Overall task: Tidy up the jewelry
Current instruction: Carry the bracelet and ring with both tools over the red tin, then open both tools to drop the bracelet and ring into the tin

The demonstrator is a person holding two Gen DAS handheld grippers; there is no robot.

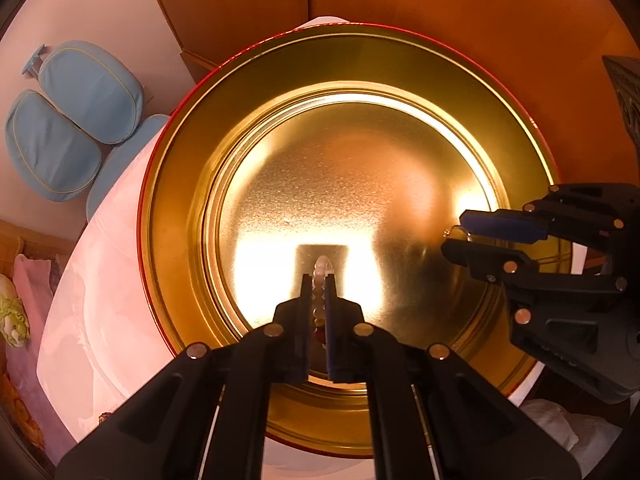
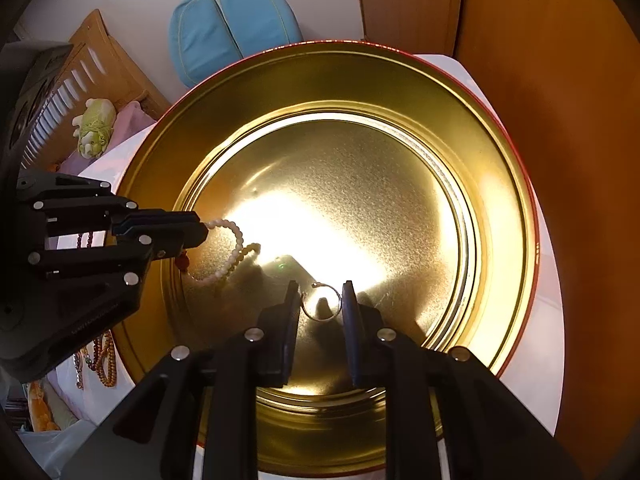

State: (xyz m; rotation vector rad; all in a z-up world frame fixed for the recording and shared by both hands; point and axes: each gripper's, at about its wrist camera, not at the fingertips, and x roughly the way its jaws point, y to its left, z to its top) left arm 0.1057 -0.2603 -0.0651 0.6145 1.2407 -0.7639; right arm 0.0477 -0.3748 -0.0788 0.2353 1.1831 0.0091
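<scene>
A round gold tin with a red outer wall stands open on a white cloth; it also fills the right wrist view. My left gripper is shut on a white bead bracelet over the tin's floor. In the right wrist view the left gripper holds the bracelet, which hangs in a loop. My right gripper is shut on a thin metal ring above the tin's floor. In the left wrist view the right gripper reaches in from the right with the ring.
Brown bead strings lie on the white cloth left of the tin. Blue cushions lean on the wall behind. A wooden cabinet stands behind the tin. A plush toy lies on a pink blanket.
</scene>
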